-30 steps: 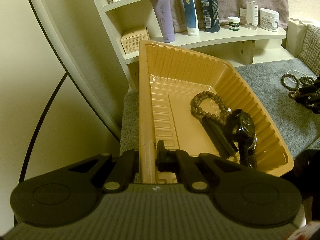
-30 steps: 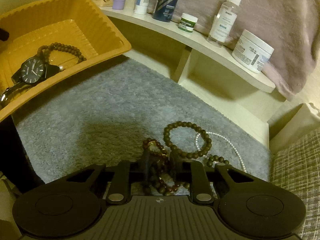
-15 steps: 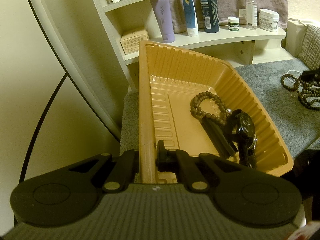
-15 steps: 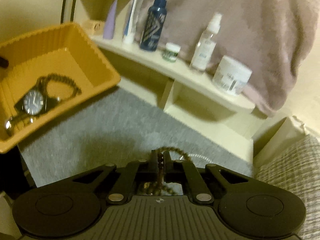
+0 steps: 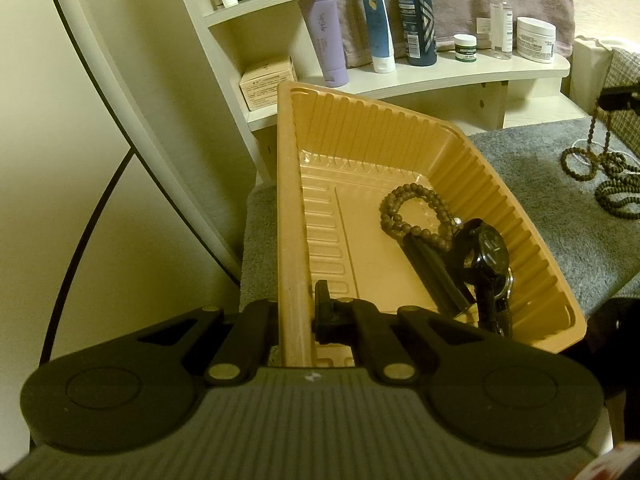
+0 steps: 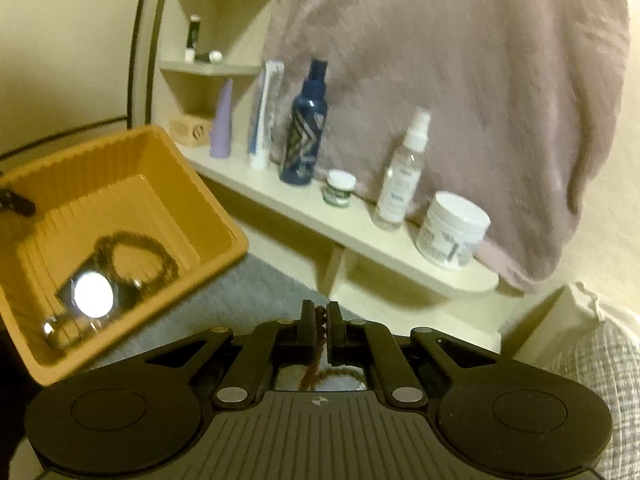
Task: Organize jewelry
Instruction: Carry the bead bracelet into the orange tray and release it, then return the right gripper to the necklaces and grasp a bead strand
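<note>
My left gripper (image 5: 296, 312) is shut on the near rim of an orange plastic tray (image 5: 500, 184) and holds it tilted over the grey mat. Inside the tray lie a brown bead bracelet (image 5: 416, 216) and a black wristwatch (image 5: 490, 252). My right gripper (image 6: 319, 316) is shut on a reddish-brown bead string (image 6: 316, 344), which hangs below its fingers. In the left wrist view that string (image 5: 592, 132) dangles from the right gripper at the far right edge, above more bead bracelets (image 5: 612, 188) lying on the mat. The tray (image 6: 224, 224) sits to the left in the right wrist view.
A cream corner shelf (image 5: 440, 76) behind the tray carries a purple tube, a blue bottle (image 6: 304, 140), a spray bottle (image 6: 404, 172) and a white jar (image 6: 452, 232). A pinkish towel (image 6: 460, 80) hangs above it. The grey mat (image 5: 560, 232) covers the surface, with a woven cushion at right.
The right gripper closed on the bead string and rose, lifting it off the mat and away from the other bracelets. The left gripper and the tray stayed still.
</note>
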Tool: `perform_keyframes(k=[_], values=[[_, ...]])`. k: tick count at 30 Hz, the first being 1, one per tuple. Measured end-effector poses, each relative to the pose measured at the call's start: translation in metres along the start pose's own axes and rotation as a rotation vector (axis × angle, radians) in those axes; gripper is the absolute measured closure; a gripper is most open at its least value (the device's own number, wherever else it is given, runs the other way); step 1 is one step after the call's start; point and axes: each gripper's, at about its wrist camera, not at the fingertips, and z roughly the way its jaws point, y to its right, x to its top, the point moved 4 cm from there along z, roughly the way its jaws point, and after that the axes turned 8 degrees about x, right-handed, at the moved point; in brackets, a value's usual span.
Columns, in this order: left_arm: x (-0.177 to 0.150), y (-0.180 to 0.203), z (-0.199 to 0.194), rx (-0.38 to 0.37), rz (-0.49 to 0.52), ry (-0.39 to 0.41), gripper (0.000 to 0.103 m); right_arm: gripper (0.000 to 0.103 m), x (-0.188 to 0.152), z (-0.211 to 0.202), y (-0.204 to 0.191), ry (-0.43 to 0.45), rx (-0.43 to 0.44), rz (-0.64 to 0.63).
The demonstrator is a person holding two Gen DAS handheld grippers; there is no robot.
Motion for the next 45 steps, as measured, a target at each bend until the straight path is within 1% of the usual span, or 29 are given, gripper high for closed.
perform_keyframes(k=[4, 7, 14, 18, 20, 25, 28, 31, 34, 39, 45], values=[[0.0, 0.0, 0.0, 0.0, 0.0, 0.001, 0.1, 0.098, 0.017, 0.0, -0.015, 0.033, 0.046, -0.003], [0.0, 0.0, 0.0, -0.001, 0.001, 0.001, 0.1, 0.098, 0.031, 0.003, -0.033, 0.061, 0.091, -0.023], [0.0, 0.0, -0.001, -0.002, 0.0, 0.002, 0.1, 0.098, 0.057, 0.029, -0.08, 0.096, 0.215, -0.065], [0.0, 0.0, -0.001, -0.003, 0.0, 0.003, 0.1, 0.098, 0.063, 0.05, -0.101, 0.086, 0.273, -0.064], [-0.001, 0.0, 0.0, -0.005, -0.001, 0.003, 0.1, 0.098, 0.064, 0.06, -0.109, 0.087, 0.287, -0.06], [-0.001, -0.001, 0.001, -0.006, -0.002, 0.003, 0.1, 0.098, 0.063, 0.077, -0.116, 0.077, 0.315, -0.04], [-0.002, -0.002, 0.001, -0.008, -0.005, 0.002, 0.1, 0.098, 0.061, 0.078, -0.114, 0.104, 0.332, -0.011], [-0.002, -0.002, 0.002, -0.006, -0.006, 0.001, 0.1, 0.098, 0.056, 0.073, -0.106, 0.106, 0.3, 0.017], [-0.002, -0.002, 0.002, -0.007, -0.008, 0.003, 0.1, 0.097, 0.041, 0.063, -0.09, 0.1, 0.253, 0.082], [-0.002, -0.001, 0.002, -0.005, -0.008, 0.004, 0.1, 0.096, -0.007, 0.047, -0.06, 0.037, 0.14, 0.216], [-0.002, -0.001, 0.002, -0.003, -0.008, 0.007, 0.1, 0.092, -0.069, 0.029, -0.032, -0.061, 0.01, 0.314]])
